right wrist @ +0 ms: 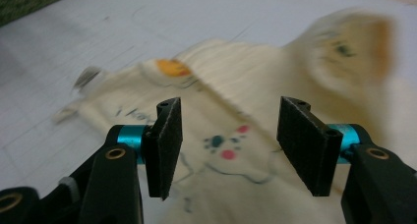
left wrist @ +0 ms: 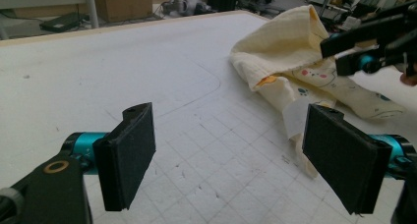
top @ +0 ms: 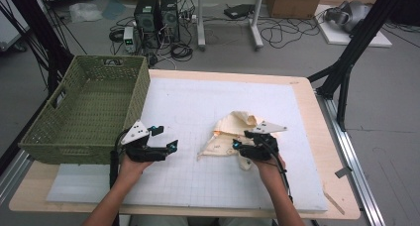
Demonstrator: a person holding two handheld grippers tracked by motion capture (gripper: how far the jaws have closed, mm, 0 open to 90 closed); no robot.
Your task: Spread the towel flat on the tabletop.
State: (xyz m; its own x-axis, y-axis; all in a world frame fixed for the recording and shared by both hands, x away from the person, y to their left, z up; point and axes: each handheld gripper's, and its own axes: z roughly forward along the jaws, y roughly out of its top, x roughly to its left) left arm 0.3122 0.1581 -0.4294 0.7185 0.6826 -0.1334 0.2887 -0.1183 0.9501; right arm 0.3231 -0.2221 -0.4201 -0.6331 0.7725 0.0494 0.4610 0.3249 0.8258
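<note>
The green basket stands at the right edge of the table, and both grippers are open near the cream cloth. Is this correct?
Not quite. The green basket stands at the left edge of the table, as the high view shows. The rest holds: the left gripper and the right gripper are both open near the cream cloth.

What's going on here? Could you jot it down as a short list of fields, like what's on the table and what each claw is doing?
Surface: white gridded mat on a wooden table
Item in hand: crumpled cream cloth with small coloured prints
Left gripper: open, above bare mat, apart from the cloth
Right gripper: open, over the cloth, jaws not closed on it
Container: green woven basket at the table's left
</note>
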